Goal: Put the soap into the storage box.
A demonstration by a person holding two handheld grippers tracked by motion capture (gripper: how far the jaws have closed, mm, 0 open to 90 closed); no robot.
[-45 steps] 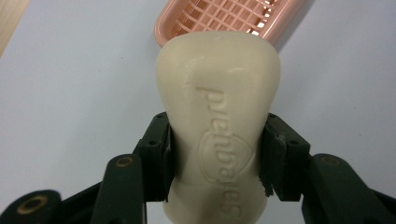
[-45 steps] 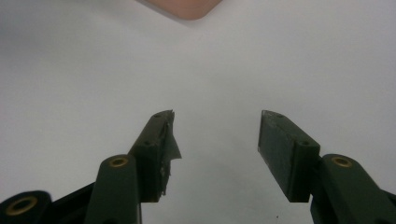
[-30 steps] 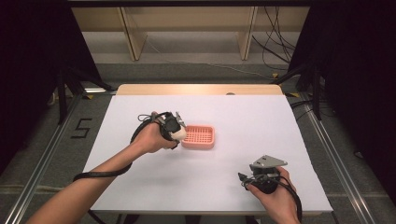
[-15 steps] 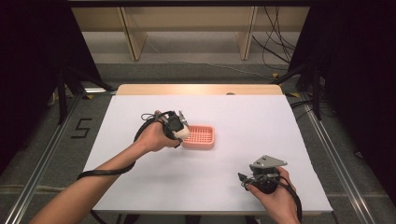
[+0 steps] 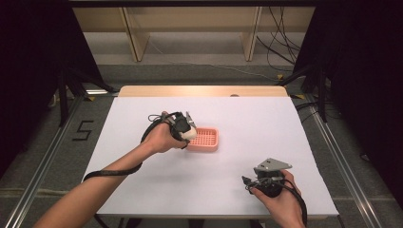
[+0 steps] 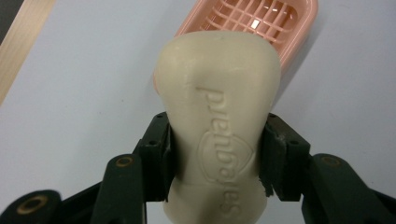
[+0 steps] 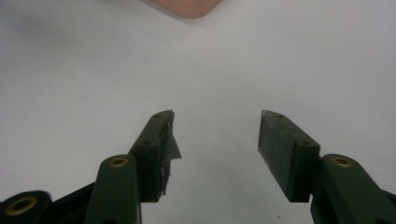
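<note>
A cream bar of soap point(image 6: 217, 126) with raised lettering is clamped between the two black jaws of my left gripper point(image 6: 217, 158). In the high view that left gripper point(image 5: 186, 131) hovers at the left end of a pink slatted soap dish point(image 5: 205, 138) in the middle of the white table, and the soap point(image 5: 189, 134) juts toward the dish. The dish point(image 6: 261, 23) lies just beyond the soap's far end. My right gripper point(image 5: 245, 181) rests near the table's front right; its jaws stand wide apart with nothing between them, as the right gripper view point(image 7: 215, 135) shows.
The white table point(image 5: 247, 118) has a wooden strip point(image 5: 204, 91) along its far edge. Beyond it stand wooden shelf legs point(image 5: 134, 38) and loose cables on the floor. A pink corner of the dish point(image 7: 187, 7) peeks in at the top of the right gripper view.
The left hand with the soap has shifted slightly toward the dish. The right hand has stayed put.
</note>
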